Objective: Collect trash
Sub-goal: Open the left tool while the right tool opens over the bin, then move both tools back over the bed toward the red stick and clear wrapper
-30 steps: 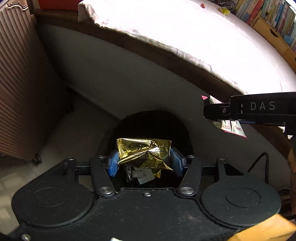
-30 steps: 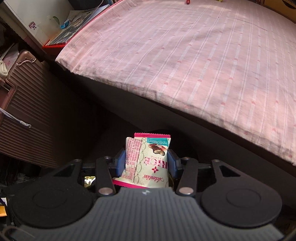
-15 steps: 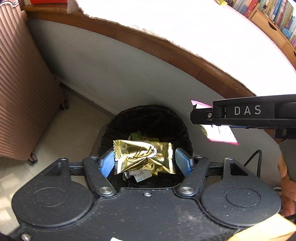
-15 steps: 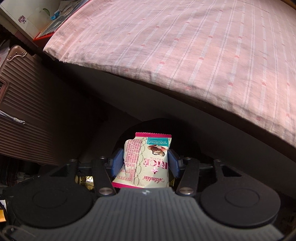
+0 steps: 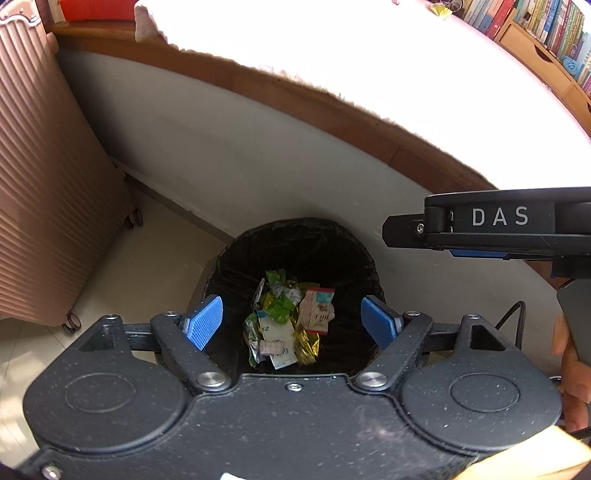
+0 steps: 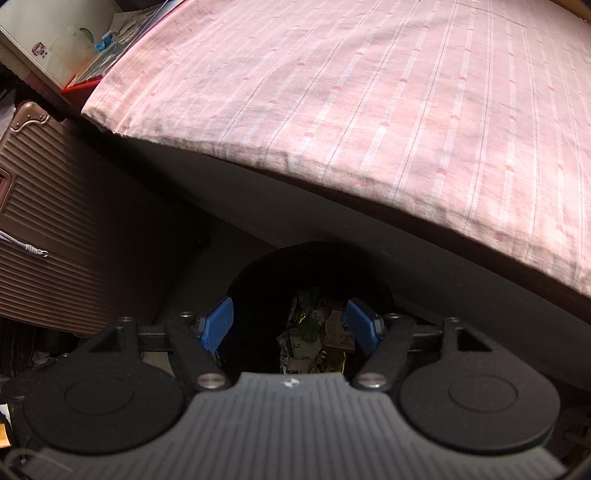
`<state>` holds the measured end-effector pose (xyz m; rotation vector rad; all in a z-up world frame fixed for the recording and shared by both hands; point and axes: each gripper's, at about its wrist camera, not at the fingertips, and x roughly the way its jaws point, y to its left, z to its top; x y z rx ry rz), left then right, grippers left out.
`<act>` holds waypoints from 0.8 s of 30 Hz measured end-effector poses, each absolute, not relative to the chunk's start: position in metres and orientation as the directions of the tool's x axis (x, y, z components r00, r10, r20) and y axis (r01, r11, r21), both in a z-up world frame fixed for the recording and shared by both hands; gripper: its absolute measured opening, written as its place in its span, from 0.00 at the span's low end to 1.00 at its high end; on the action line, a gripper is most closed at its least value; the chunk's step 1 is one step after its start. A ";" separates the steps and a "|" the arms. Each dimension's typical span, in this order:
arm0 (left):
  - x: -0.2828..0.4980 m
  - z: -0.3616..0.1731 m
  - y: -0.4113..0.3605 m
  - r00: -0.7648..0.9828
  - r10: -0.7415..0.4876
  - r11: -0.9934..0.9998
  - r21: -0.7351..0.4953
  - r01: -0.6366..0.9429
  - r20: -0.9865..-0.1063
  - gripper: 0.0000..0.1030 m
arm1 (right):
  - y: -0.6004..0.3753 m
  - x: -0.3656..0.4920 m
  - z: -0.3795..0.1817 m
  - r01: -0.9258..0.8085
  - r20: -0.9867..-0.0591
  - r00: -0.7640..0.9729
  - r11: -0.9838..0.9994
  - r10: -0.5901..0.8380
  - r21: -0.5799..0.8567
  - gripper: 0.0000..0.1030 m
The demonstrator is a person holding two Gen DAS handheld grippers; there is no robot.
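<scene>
A black-lined trash bin [image 5: 295, 236] stands on the floor against the bed's side panel. Inside lie several wrappers: a gold foil packet [image 5: 305, 345], green ones [image 5: 280, 295] and a pink-and-white snack packet [image 5: 317, 312]. My left gripper [image 5: 291, 321] hangs open right above the bin, nothing between its blue pads. My right gripper [image 6: 290, 325] is also open and empty over the same bin [image 6: 310, 254]; the pink-and-white packet [image 6: 338, 334] lies below it. In the left wrist view the right gripper's black body [image 5: 491, 225] juts in from the right.
A ribbed pink suitcase [image 5: 40, 177] on wheels stands left of the bin. The bed [image 6: 369, 103], under a pink striped sheet, rises behind it. A bookshelf [image 5: 546, 33] is at the far right. A hand [image 5: 572, 373] and a black cable [image 5: 517, 317] are at the right edge.
Both grippers opened. The gold foil packet fell from the left one and the pink-and-white packet from the right one; both now lie in the bin.
</scene>
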<state>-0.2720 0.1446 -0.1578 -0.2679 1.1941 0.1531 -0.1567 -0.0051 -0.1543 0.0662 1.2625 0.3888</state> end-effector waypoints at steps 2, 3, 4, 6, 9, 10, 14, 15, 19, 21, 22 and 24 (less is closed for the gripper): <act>-0.272 -0.148 0.144 0.381 -0.024 0.958 -0.130 -0.254 -0.924 0.79 | -0.007 -0.157 -0.146 -0.250 -0.909 0.259 0.932 0.327 0.264 0.76; -0.270 -0.142 0.145 0.396 -0.025 0.958 -0.136 -0.253 -0.918 0.79 | -0.009 -0.157 -0.140 -0.251 -0.904 0.269 0.930 0.332 0.267 0.76; -0.269 -0.134 0.145 0.415 -0.025 0.957 -0.142 -0.253 -0.909 0.79 | -0.011 -0.156 -0.133 -0.254 -0.897 0.281 0.928 0.342 0.274 0.76; -0.264 -0.116 0.145 0.455 -0.029 0.955 -0.159 -0.250 -0.890 0.79 | -0.015 -0.155 -0.116 -0.255 -0.882 0.314 0.926 0.351 0.278 0.76; -0.250 -0.084 0.143 0.532 -0.048 0.956 -0.194 -0.222 -0.845 0.79 | -0.026 -0.147 -0.083 -0.255 -0.850 0.390 0.929 0.354 0.270 0.76; -0.242 -0.072 0.143 0.562 -0.053 0.959 -0.199 -0.202 -0.826 0.79 | -0.030 -0.142 -0.070 -0.251 -0.835 0.425 0.932 0.350 0.263 0.76; -0.211 -0.034 0.140 0.646 -0.059 0.964 -0.210 -0.160 -0.761 0.75 | -0.050 -0.111 -0.027 -0.231 -0.766 0.556 0.945 0.323 0.232 0.76; -0.201 -0.025 0.141 0.665 -0.061 0.962 -0.223 -0.161 -0.744 0.72 | -0.057 -0.100 -0.017 -0.224 -0.747 0.588 0.950 0.310 0.218 0.76; -0.150 0.000 0.133 0.693 -0.052 0.958 -0.231 -0.168 -0.719 0.67 | -0.079 -0.057 0.013 -0.179 -0.684 0.686 0.969 0.248 0.172 0.76; -0.116 0.014 0.126 0.712 -0.045 0.961 -0.224 -0.160 -0.701 0.65 | -0.092 -0.031 0.023 -0.163 -0.655 0.720 0.973 0.229 0.161 0.76; -0.105 0.017 0.123 0.716 -0.045 0.961 -0.225 -0.159 -0.697 0.64 | -0.098 -0.018 0.028 -0.157 -0.647 0.730 0.975 0.221 0.157 0.76; -0.071 0.022 0.117 0.719 -0.049 0.960 -0.230 -0.157 -0.694 0.62 | -0.111 0.010 0.035 -0.143 -0.631 0.747 0.978 0.209 0.154 0.76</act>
